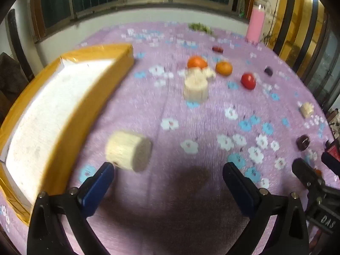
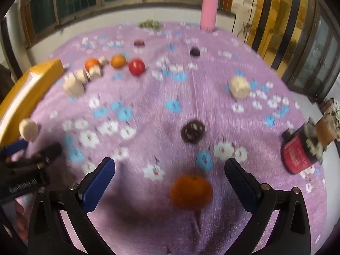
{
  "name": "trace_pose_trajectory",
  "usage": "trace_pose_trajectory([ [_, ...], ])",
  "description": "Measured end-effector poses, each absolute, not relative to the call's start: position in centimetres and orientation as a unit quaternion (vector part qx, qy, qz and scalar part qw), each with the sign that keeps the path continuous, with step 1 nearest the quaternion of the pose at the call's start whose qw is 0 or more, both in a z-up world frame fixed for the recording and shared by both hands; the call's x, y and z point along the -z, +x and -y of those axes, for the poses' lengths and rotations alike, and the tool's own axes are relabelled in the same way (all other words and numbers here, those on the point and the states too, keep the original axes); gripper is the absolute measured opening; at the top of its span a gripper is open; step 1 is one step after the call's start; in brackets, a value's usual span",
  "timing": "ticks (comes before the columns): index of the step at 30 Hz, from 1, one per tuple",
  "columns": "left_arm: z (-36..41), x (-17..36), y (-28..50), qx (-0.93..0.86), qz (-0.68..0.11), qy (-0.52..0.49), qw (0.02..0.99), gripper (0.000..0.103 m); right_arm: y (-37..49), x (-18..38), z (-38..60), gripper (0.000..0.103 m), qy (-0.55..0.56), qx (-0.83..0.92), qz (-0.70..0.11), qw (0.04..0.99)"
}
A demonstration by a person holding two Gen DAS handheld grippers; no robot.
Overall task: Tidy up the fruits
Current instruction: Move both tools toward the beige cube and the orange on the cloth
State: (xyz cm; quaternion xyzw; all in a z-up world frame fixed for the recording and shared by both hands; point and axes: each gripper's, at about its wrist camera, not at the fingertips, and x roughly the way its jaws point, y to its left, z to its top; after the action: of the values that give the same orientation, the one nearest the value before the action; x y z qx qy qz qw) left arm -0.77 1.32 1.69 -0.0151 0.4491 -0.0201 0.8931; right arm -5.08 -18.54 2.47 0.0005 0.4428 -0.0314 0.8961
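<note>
Both tools are wide apart and hold nothing. The left tool point(image 1: 167, 170) hangs over the purple flowered cloth point(image 1: 191, 191) on the desk. A pale log piece point(image 1: 128, 152) lies just past its left finger, at about 11 o'clock. The yellow box point(image 1: 70, 97) sits at 10 o'clock. Far off at 12 to 1 o'clock are two oranges point(image 1: 197, 62), a red tomato point(image 1: 248, 81) and more pale pieces point(image 1: 195, 88).

The right tool point(image 2: 170, 167) has an orange point(image 2: 191, 192) lying between its fingers, not touched. A dark fruit point(image 2: 192, 132) sits at 12 o'clock. A red jar point(image 2: 297, 155) stands at 3 o'clock. A pink bottle point(image 2: 209, 12) stands far back.
</note>
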Motion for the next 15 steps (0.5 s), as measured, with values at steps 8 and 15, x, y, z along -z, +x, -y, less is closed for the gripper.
trace_pose_trajectory([
  [8,-4.7,-6.8,-2.4,0.017,-0.354,0.005,0.935,0.103,-3.7,-7.3,17.1,0.103,0.003,0.014,-0.384,0.923],
  [15,-8.4,-8.4,-3.6,-0.008,-0.313,0.001,0.950,0.103,-6.4,-10.1,15.6,0.103,-0.001,0.009,-0.345,0.939],
])
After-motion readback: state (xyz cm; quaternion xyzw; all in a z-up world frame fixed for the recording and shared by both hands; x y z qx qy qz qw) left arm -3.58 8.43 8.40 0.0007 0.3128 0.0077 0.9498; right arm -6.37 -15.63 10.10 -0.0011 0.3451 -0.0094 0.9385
